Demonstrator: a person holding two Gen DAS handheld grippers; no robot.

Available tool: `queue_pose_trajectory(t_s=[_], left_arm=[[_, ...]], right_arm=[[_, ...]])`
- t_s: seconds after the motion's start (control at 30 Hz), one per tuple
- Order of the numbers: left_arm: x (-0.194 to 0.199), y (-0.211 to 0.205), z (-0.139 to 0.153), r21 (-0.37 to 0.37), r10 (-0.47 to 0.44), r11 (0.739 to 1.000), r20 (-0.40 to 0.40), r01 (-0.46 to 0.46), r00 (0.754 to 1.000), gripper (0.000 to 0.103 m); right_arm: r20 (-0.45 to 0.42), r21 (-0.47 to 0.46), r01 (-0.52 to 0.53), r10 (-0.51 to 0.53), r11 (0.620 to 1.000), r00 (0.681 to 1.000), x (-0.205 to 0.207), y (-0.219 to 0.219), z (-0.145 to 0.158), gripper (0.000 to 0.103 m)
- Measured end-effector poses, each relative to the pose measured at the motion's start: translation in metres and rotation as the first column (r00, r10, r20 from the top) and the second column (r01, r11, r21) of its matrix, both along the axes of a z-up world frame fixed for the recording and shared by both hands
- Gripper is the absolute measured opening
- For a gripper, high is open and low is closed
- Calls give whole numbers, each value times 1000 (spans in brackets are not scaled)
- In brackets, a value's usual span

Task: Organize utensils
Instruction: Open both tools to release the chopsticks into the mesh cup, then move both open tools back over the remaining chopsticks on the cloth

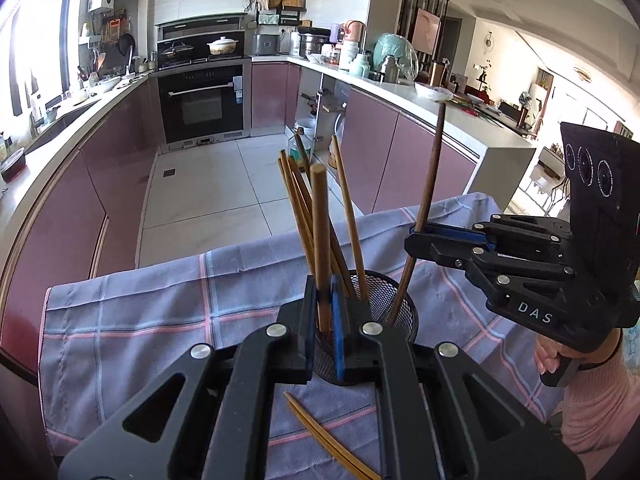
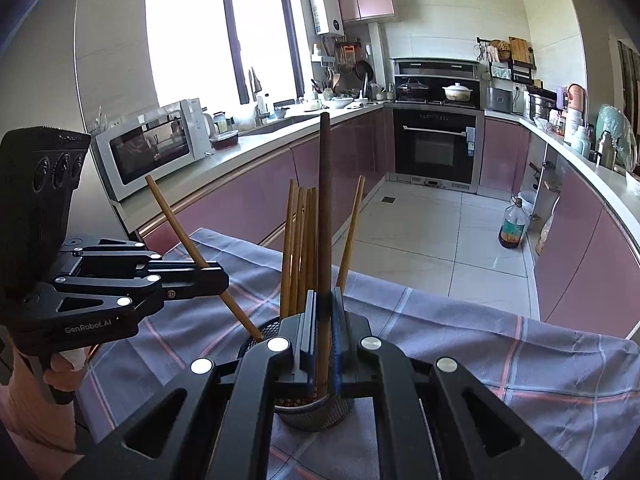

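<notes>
A black mesh holder stands on the checked cloth with several wooden chopsticks upright in it; it also shows in the right wrist view. My left gripper is shut on a light wooden chopstick whose lower end is in the holder. My right gripper is shut on a dark brown chopstick, also standing in the holder. In the left wrist view the right gripper grips that dark stick from the right. In the right wrist view the left gripper holds the light stick tilted left.
A pair of chopsticks lies on the cloth in front of the holder. Behind the table run pink kitchen cabinets, an oven, a microwave and a tiled floor with an oil bottle.
</notes>
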State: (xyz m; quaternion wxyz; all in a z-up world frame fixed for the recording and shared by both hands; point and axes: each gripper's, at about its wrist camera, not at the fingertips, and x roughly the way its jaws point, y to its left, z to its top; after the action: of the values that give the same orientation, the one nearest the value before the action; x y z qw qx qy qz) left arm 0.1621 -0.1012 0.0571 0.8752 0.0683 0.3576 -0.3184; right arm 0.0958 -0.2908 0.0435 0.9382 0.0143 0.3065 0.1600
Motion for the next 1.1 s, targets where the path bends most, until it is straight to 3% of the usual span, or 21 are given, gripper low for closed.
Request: queue_pose_trajectory(t_s=[0.27,0.33,0.4,0.57,0.87,1.1], left_arm=[[22,-4,-10,-5,6,1000,-43,-6,999,8],[28,-4,-12,-18,25,1000,-44,-25,999,16],[31,-3,-14,-38,38,999,-49,-39,998,26],[35,7,-23,-85,63,994,-71,-69,995,31],[28,14,-28,-98,77,992,-42,-81,996,31],[1,26,-25,-102,106,989,29,-103,994,39]], right_arm=[[-43,19,15,-14,1000,999,10,1,-9,8],[-38,27,21,-20,999,999,8,-1,-10,10],[-38,35,21,-19,999,999,8,-3,-11,19],[-39,45,10,-9,999,999,3,-3,-13,21],[-25,76,-13,15,997,1000,-11,-1,-13,27],[2,86,-64,64,994,998,-31,7,-10,33]])
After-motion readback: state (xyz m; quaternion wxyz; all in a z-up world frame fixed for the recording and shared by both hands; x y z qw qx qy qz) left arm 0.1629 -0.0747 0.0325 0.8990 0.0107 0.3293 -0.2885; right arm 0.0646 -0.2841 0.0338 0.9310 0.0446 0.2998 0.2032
